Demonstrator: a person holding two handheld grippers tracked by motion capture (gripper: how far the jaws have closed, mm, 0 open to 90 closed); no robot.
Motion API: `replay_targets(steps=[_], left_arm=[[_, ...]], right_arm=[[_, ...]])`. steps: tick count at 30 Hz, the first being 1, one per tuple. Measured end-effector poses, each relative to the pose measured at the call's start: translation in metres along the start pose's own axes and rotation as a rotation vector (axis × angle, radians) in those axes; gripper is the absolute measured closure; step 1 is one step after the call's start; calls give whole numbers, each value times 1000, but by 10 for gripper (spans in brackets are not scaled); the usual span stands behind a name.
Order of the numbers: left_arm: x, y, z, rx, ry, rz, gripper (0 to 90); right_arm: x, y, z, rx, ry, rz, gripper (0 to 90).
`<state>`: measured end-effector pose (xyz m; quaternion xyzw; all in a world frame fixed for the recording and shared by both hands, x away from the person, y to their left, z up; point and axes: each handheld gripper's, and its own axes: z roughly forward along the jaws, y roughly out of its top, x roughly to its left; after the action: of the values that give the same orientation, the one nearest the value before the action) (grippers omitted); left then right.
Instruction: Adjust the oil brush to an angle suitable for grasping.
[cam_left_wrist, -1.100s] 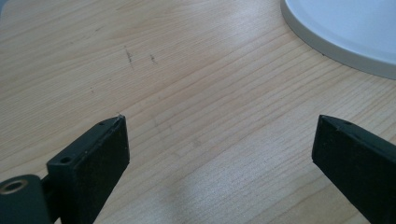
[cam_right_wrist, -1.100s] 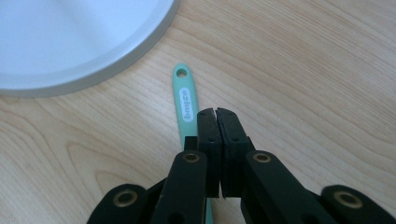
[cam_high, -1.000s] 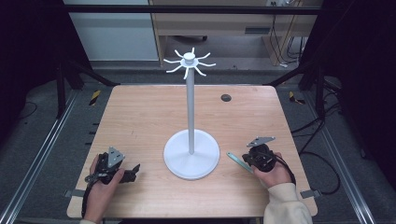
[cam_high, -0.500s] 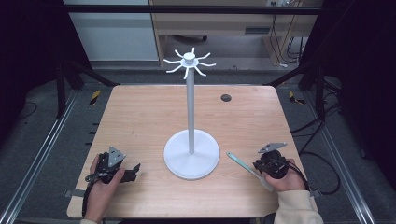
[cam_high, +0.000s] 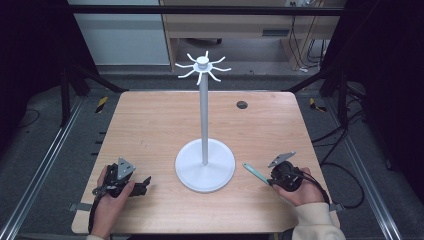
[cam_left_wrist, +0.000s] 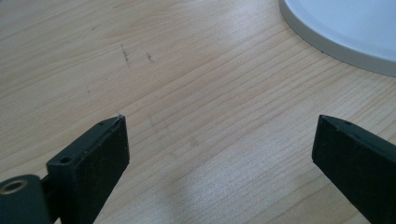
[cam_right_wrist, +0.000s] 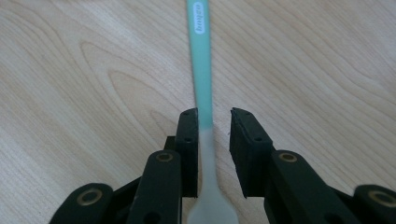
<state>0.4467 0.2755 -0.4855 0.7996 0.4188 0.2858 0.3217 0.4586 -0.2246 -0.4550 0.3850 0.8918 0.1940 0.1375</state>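
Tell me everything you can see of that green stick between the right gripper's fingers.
The green stick looks like a slim plastic toothbrush handle: mint green with a small white logo near its far end, fading to translucent white and widening near the camera. It lies between the right gripper fingers, against one, a gap at the other, pointing toward the white stand base.

— What is the table (cam_high: 150, 130) made of?
— Pale wood grain, smooth and matt, is seen. The stand (cam_high: 204, 165) looks white, faintly glossy.
— And the toothbrush (cam_right_wrist: 203, 70)?
— Smooth teal plastic; matt black jaws are seen beside it.
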Motion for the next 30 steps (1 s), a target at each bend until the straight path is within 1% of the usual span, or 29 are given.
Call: replay_targets(steps=[4,7,8,9,10,11,15,16,17,18,19,21,24,25,27,29,30], left_arm=[[0,-1,0,7,-1,-2,36],[0,-2,0,10,-1,-1,36],[0,-2,1,8,-1,-1,36],[0,-2,1,8,-1,-2,36],[0,-2,1,9,0,-1,36],[0,-2,1,9,0,-1,37],[0,-2,1,10,-1,-1,37],[0,-2,1,10,-1,-2,37],[0,-2,1,10,-1,-1,37],[0,-2,1,10,-1,-1,37],[0,-2,1,10,-1,-1,37],[0,-2,1,9,-1,0,37],[0,-2,1,11,-1,0,37],[0,-2,1,10,-1,0,37],[0,-2,1,9,-1,0,37],[0,-2,1,9,-1,-1,38],[0,-2,1,9,-1,-1,38]], right_arm=[[-1,5,3,41,19,-19,732],[0,10,5,71,32,-27,728],[1,12,6,83,43,-25,725],[0,14,7,94,53,-40,720],[0,15,8,109,56,-37,717],[-1,16,8,118,57,-46,715],[-7,20,9,149,62,-30,713],[-9,20,9,157,60,-39,714],[-10,21,10,173,60,-35,714],[-10,21,10,180,64,-31,716],[-11,21,11,180,71,-40,715],[-12,21,11,186,80,-38,717],[-10,21,14,203,81,-39,719],[-11,21,15,202,81,-56,720],[-9,22,16,215,81,-43,724],[-10,22,18,214,82,-62,733],[-9,23,19,220,83,-56,737]])
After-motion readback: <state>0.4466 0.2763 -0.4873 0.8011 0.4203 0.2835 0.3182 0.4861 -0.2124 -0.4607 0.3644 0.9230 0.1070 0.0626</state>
